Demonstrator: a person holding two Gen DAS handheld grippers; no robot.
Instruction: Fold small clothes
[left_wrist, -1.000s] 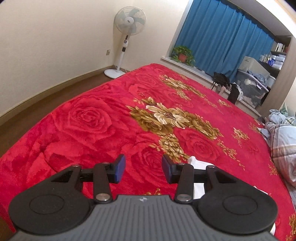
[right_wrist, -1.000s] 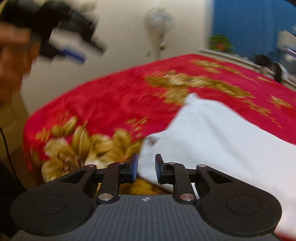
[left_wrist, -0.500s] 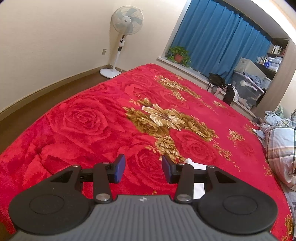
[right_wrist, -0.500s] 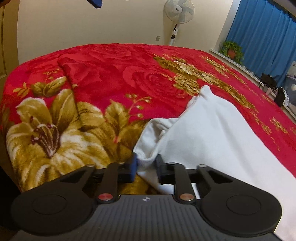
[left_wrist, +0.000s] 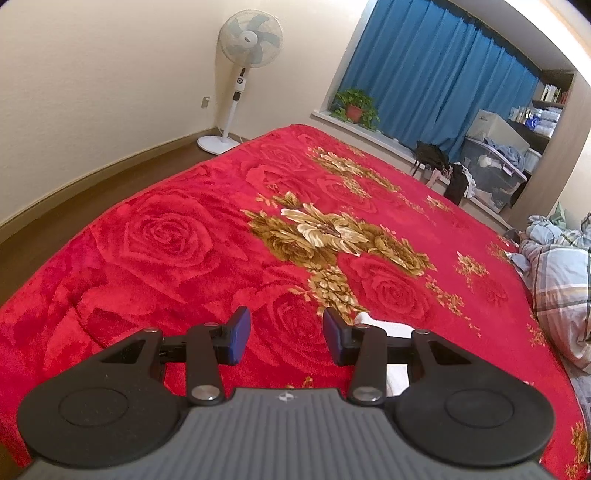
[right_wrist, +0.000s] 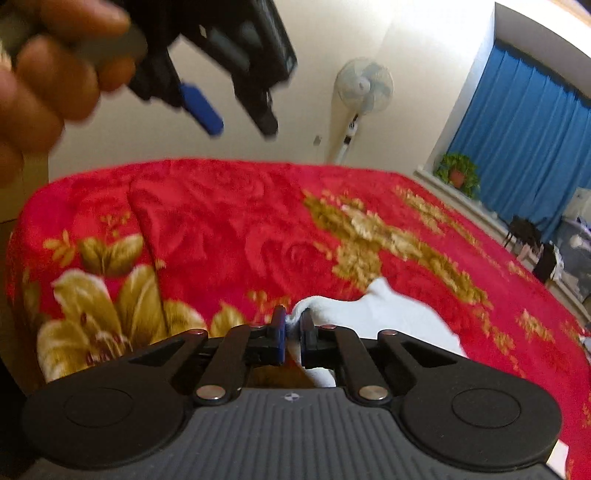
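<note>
My right gripper (right_wrist: 291, 328) is clenched on a bunched edge of the white garment (right_wrist: 391, 317), lower centre of the right wrist view; a little nub of fabric pokes up between the pads. I judge I've pinched it there so I can lift or drag that edge over for a fold.

My left gripper (left_wrist: 286, 338) is released, jaws wide apart w/ nothing between them, held up above the red floral blanket (left_wrist: 166, 258). In the right wrist view it shows blurred at upper left (right_wrist: 240, 110), well apart from the cloth, prob. waiting for a second corner to take.

The garment looks plain white, soft and thickish, no print I can see. It lies on the blanket's near part; from the pinch it runs to the lower right of the frame, w/ a raised peak at its far edge. Can't tell what kind of garment it is. In the left wrist view only a sliver (left_wrist: 364, 317) shows behind the right-hand finger, lower centre.
</note>
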